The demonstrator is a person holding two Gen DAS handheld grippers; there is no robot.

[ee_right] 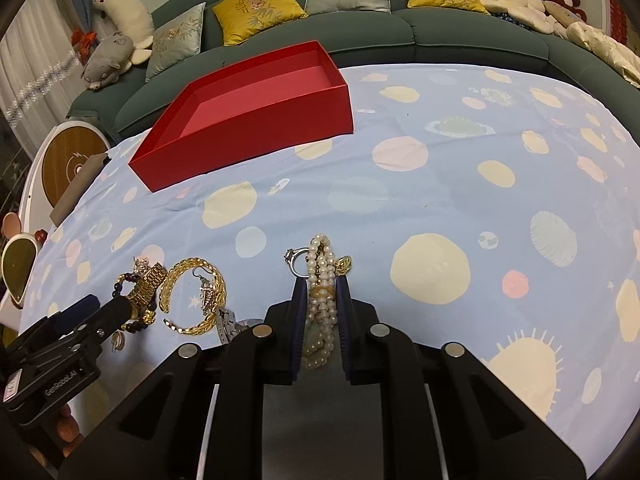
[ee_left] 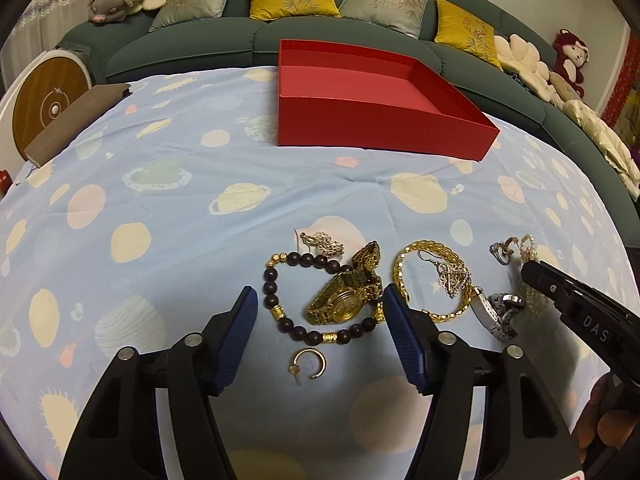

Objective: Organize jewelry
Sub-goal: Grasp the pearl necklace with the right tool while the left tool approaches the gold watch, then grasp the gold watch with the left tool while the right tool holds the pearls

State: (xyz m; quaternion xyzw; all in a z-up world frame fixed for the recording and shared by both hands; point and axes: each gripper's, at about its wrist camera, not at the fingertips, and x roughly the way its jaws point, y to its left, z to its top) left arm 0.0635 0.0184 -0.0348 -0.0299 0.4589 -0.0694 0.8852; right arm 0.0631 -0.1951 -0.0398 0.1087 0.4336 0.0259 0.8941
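Note:
An empty red box (ee_left: 376,112) stands at the far side of the table; it also shows in the right wrist view (ee_right: 248,120). My left gripper (ee_left: 320,300) is open, its fingers either side of a gold watch (ee_left: 348,292) lying on a dark bead bracelet (ee_left: 276,288). A gold hoop earring (ee_left: 309,364) lies nearer. A gold chain bracelet (ee_left: 432,280) and a silver watch (ee_left: 496,312) lie to the right. My right gripper (ee_right: 322,284) is shut on a pearl bracelet (ee_right: 322,276) resting on the cloth, with a silver ring (ee_right: 295,260) beside it.
A blue cloth with planet prints (ee_right: 440,200) covers the table. A green sofa with cushions (ee_left: 320,20) runs behind it. A brown notebook (ee_left: 76,120) lies at the far left edge. A silver earring (ee_left: 326,244) lies beyond the beads.

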